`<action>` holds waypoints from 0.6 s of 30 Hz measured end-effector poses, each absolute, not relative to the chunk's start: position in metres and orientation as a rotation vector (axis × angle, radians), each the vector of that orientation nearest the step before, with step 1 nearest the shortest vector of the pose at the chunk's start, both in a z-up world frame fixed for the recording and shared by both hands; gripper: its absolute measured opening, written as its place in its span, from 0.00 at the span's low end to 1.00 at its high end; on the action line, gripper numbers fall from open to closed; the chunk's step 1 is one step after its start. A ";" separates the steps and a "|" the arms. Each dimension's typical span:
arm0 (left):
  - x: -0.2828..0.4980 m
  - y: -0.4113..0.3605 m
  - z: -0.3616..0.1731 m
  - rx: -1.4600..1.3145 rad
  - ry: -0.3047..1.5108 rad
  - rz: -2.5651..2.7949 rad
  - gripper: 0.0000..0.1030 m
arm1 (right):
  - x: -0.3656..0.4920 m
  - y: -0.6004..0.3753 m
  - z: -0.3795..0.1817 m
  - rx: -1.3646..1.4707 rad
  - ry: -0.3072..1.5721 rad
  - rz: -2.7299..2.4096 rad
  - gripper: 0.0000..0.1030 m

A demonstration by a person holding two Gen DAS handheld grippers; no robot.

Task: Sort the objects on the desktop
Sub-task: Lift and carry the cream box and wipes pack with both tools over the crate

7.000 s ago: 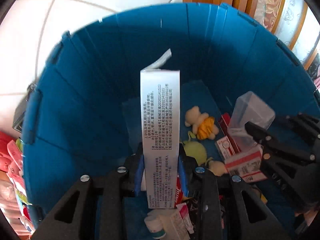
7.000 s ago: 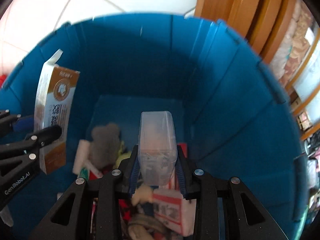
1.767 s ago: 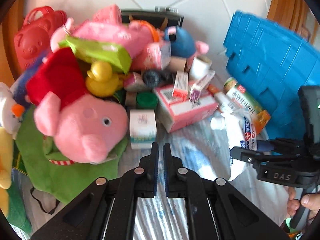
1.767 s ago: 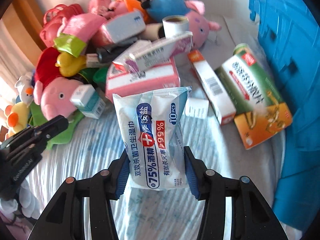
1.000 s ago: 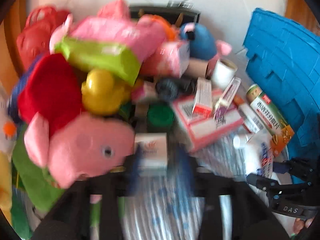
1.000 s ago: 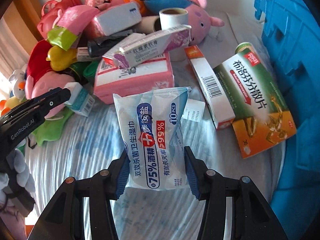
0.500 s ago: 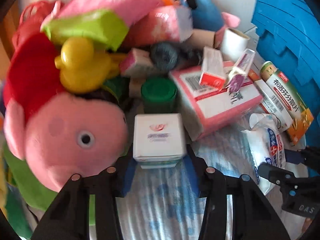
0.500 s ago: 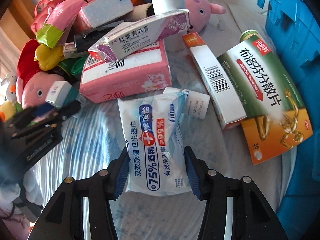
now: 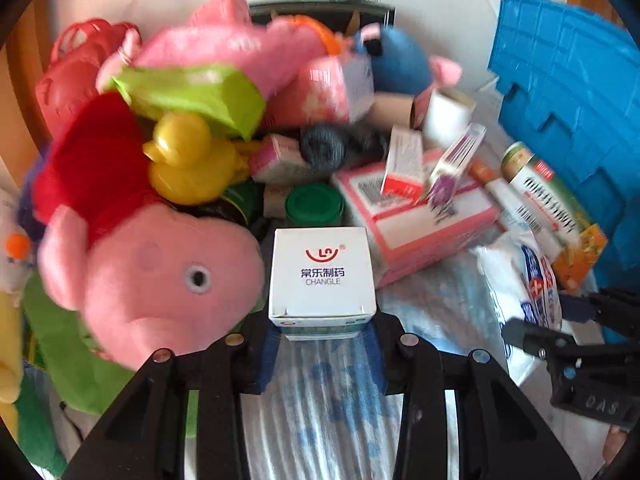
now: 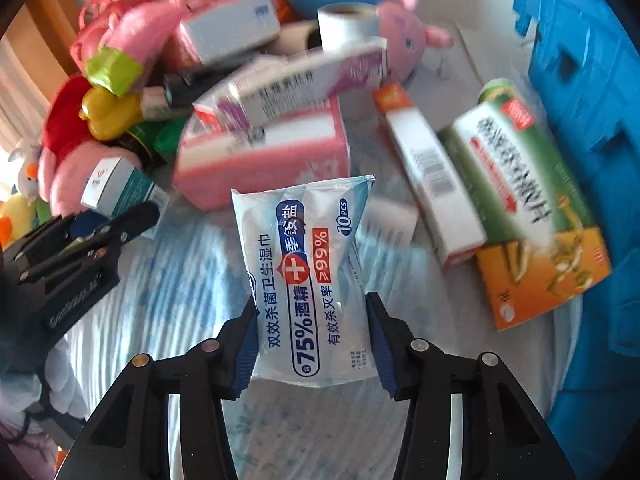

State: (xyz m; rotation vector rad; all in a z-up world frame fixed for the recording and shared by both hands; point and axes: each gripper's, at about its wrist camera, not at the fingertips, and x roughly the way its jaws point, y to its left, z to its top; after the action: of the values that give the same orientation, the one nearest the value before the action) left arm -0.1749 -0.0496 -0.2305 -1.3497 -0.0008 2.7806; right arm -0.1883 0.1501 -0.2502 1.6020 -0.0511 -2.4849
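White box (image 9: 322, 276) pinched in left claw (image 9: 322, 354), wipes pack (image 10: 306, 280) pinched in right claw (image 10: 312, 344)

One yellow duck (image 9: 186, 160), one blue crate (image 9: 568, 108)

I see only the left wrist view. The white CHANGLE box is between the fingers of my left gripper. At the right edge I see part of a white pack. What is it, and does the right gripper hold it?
Observer: It is a wet wipes pack, printed with 75% and 10 PCS. The right gripper has one blue pad on each side of it.
Operator: Has my box another colour on its sides?
Observer: Yes. From the right wrist view, the white box shows a teal side.
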 end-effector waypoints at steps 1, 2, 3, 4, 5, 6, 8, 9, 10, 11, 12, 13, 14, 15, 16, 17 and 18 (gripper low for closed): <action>-0.168 -0.050 -0.221 -1.321 -0.002 2.794 0.35 | -0.187 0.150 -0.243 1.577 -0.053 -2.498 0.47; -0.161 -0.050 -0.209 -1.285 -0.004 2.813 0.35 | -0.184 0.150 -0.234 1.542 -0.053 -2.515 0.47; -0.154 -0.051 -0.198 -1.246 -0.005 2.831 0.35 | -0.182 0.149 -0.225 1.508 -0.049 -2.531 0.47; -0.154 -0.057 -0.191 -1.209 -0.005 2.847 0.35 | -0.178 0.147 -0.213 1.463 -0.040 -2.552 0.47; -0.149 -0.061 -0.180 -1.168 -0.005 2.865 0.35 | -0.172 0.145 -0.200 1.411 -0.031 -2.575 0.47; -0.141 -0.062 -0.165 -1.114 -0.002 2.893 0.35 | -0.167 0.143 -0.186 1.354 -0.022 -2.603 0.47; -0.138 -0.051 -0.144 -1.025 0.012 2.936 0.35 | -0.165 0.137 -0.157 1.244 -0.002 -2.652 0.47; -0.129 -0.049 -0.131 -0.972 0.023 2.959 0.35 | -0.167 0.130 -0.141 1.186 0.007 -2.679 0.47; -0.122 -0.047 -0.117 -0.913 0.029 2.981 0.35 | -0.161 0.127 -0.126 1.116 0.019 -2.710 0.47; -0.117 -0.044 -0.106 -0.865 0.029 2.993 0.35 | -0.152 0.126 -0.110 1.043 0.029 -2.739 0.47; -0.109 -0.042 -0.094 -0.813 0.026 3.003 0.35 | -0.148 0.127 -0.098 0.979 0.031 -2.762 0.47; -0.103 -0.039 -0.081 -0.762 0.023 3.010 0.35 | -0.138 0.128 -0.079 0.897 0.032 -2.793 0.47; -0.098 -0.036 -0.074 -0.732 0.022 3.010 0.35 | -0.130 0.130 -0.064 0.841 0.033 -2.813 0.47; -0.095 -0.033 -0.065 -0.700 0.023 3.008 0.35 | -0.119 0.132 -0.048 0.775 0.032 -2.838 0.47; -0.093 -0.027 -0.056 -0.666 0.027 3.004 0.35 | -0.110 0.135 -0.036 0.725 0.031 -2.854 0.47; -0.093 -0.021 -0.049 -0.640 0.032 2.999 0.35 | -0.101 0.138 -0.022 0.670 0.034 -2.874 0.47; -0.092 -0.013 -0.044 -0.613 0.035 2.997 0.35 | -0.095 0.142 -0.011 0.626 0.040 -2.896 0.47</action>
State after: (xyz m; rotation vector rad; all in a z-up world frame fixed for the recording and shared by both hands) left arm -0.0917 -0.0133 -0.0437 -0.6128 0.0348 2.9973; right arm -0.0953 0.1421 -0.0111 0.6260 0.0404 -2.8962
